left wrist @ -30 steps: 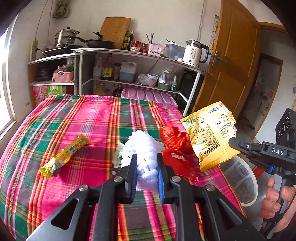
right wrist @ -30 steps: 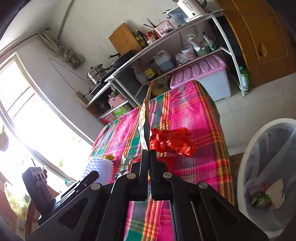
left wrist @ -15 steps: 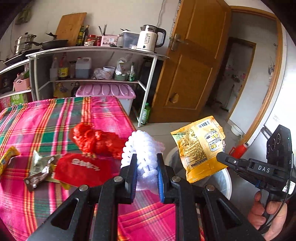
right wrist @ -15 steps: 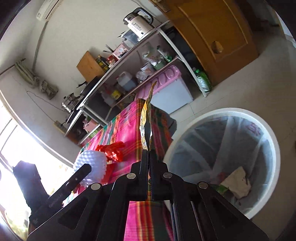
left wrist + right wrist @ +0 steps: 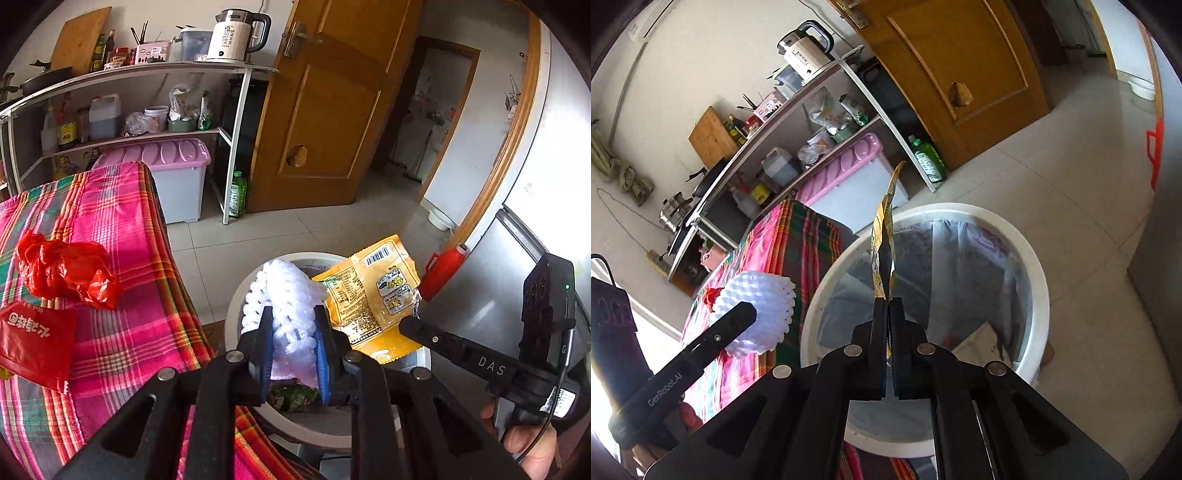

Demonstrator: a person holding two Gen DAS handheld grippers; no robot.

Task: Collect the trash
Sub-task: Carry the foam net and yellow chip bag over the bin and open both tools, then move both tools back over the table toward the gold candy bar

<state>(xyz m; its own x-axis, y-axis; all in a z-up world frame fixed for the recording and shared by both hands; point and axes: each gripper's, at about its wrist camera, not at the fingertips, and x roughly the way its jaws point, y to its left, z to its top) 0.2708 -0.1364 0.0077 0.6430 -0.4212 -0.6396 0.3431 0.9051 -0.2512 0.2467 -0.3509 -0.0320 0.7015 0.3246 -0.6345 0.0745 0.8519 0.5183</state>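
Both hands have swung away from the table (image 5: 122, 332) since the earlier frames: a second ago the plaid cloth filled the left wrist view, now it lies off to the left and the white trash bin (image 5: 236, 314) sits under the grippers. In the right wrist view the bin (image 5: 1039, 280) has grown from an edge at the side to a full lined ring below the fingers, with scraps of paper and green wrapper at its bottom.

On the table remain a crumpled red plastic bag (image 5: 62, 271) and, just nearer, a flat red packet (image 5: 35, 341).

The left gripper (image 5: 293, 339) has its jaws set narrowly apart, the blue pads pressing both sides of the white foam net (image 5: 284, 291), which stands up between them above the bin's near-left rim. The right gripper (image 5: 887, 306) has its jaws pinched almost together on the bottom edge of the yellow snack wrapper (image 5: 884, 236), seen edge-on there and flat in the left wrist view (image 5: 369, 291), held upright over the bin's opening
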